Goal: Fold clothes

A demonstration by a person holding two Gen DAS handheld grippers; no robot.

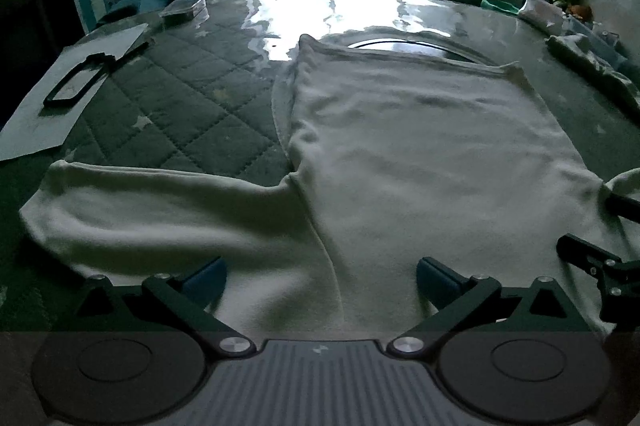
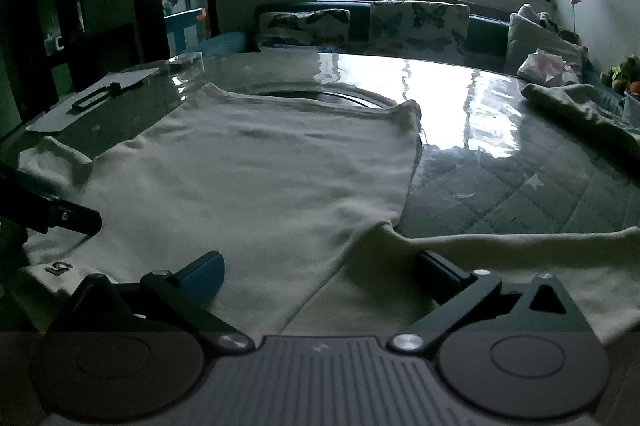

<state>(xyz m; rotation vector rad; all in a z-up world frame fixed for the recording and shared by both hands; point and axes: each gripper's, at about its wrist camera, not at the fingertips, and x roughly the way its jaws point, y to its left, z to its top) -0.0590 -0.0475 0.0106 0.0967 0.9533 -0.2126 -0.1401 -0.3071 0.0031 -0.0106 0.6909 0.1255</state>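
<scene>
L wrist: white long-sleeve top (image 1: 420, 154) spread flat on quilted table cover (image 1: 180, 98), one sleeve (image 1: 160, 210) out sideways. L gripper (image 1: 320, 280) above shoulder seam, jaws wide apart, nothing clamped.

R wrist: same top, other sleeve (image 2: 520, 246) also out. R gripper (image 2: 320, 278) jaws apart, empty, over near edge. Second garment (image 2: 580, 110) bunched at far R.

Progress est.: laid out only; no fold seen, sleeves + body left.

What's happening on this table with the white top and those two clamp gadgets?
Someone is folding clothes with two hand-held grippers. A white long-sleeved top lies flat on the glossy quilted table, sleeves spread to either side. The left gripper and right gripper hover over the near end of the top, jaws wide open, holding nothing. No fold is made yet.
</scene>
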